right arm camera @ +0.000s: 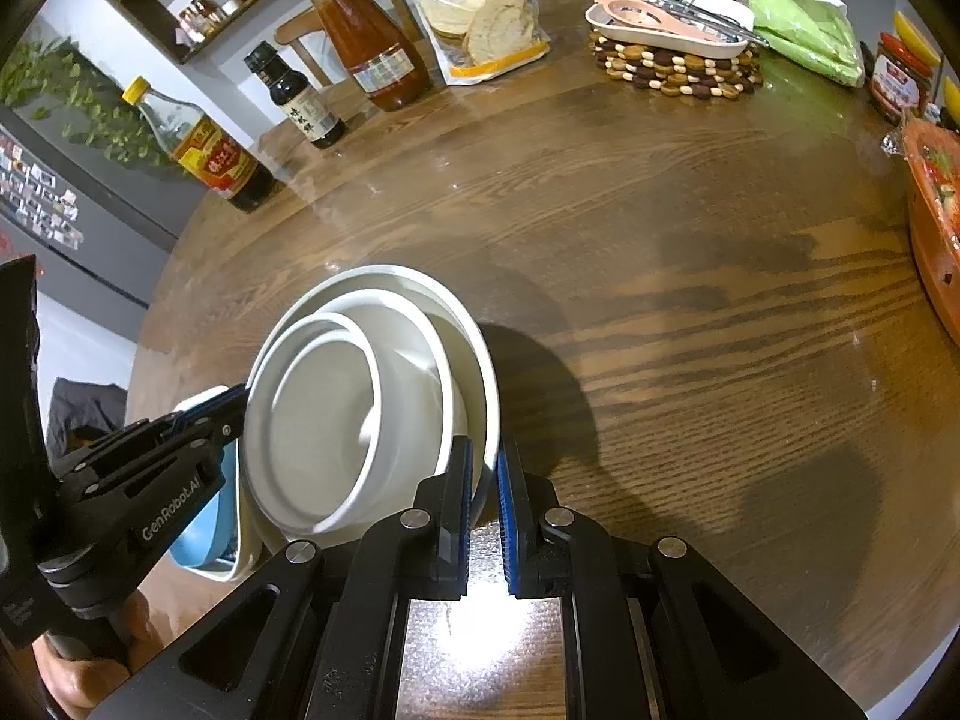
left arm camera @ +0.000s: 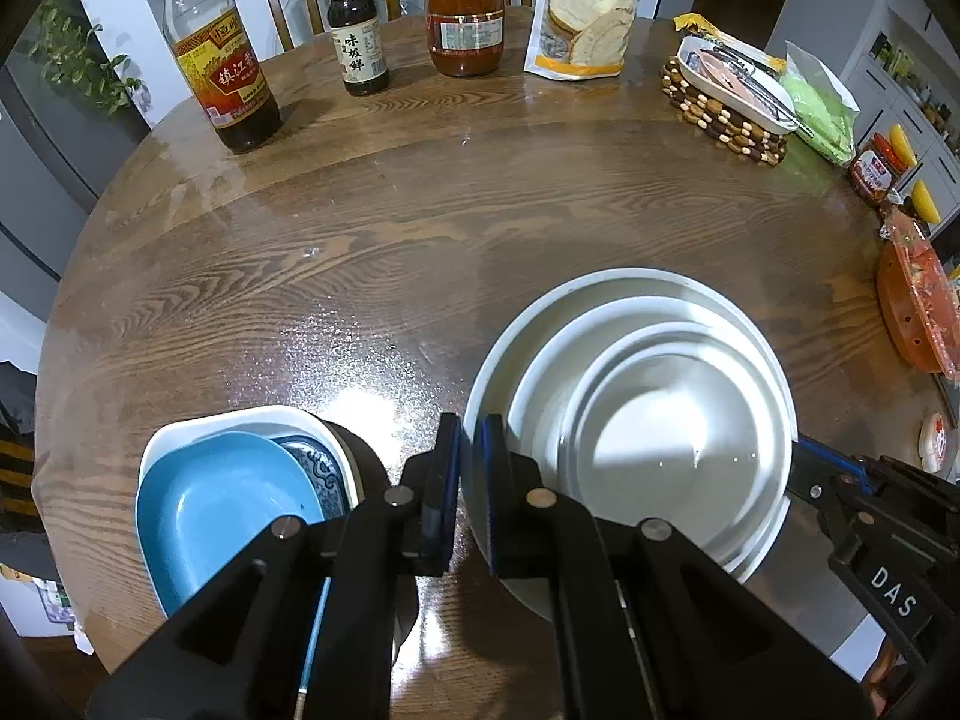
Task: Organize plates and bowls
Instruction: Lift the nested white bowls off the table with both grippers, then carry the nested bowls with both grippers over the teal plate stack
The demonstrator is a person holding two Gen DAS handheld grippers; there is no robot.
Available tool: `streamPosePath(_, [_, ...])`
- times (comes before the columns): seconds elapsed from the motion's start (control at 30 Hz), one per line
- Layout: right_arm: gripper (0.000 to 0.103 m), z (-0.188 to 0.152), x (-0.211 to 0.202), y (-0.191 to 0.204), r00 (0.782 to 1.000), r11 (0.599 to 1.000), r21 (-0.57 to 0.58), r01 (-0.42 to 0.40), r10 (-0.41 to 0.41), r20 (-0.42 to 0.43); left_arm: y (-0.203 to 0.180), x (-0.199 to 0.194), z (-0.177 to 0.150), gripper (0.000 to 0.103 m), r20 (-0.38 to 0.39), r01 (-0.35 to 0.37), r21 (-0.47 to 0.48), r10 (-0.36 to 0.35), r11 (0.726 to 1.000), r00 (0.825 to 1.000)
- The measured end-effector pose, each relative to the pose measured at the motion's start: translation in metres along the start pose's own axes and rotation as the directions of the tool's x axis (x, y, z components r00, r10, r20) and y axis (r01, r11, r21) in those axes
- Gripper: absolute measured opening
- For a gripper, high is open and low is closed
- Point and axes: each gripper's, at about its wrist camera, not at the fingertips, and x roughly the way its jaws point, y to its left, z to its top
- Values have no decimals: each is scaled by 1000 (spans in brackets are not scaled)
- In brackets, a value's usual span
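Observation:
Three white bowls sit nested: a large outer bowl, a middle one and a small inner one. My left gripper is shut on the large bowl's left rim. On the opposite rim my right gripper is also shut. Left of the stack, a white rectangular dish holds a blue plate and a blue-patterned dish. I cannot tell whether the stack rests on the wooden table.
Along the far edge stand a vinegar bottle, a soy sauce bottle, a red sauce bottle and a flour bag. At the right are a beaded trivet under a tray, a green bag, a jar and an orange basket.

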Motion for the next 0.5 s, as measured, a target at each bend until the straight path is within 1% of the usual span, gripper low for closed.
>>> streamPosePath(0.5, [12,-1,-18,11,999,1000,-23,-12,13,33,2,-19,-3,3,33,5,-16,-4,1000,999])
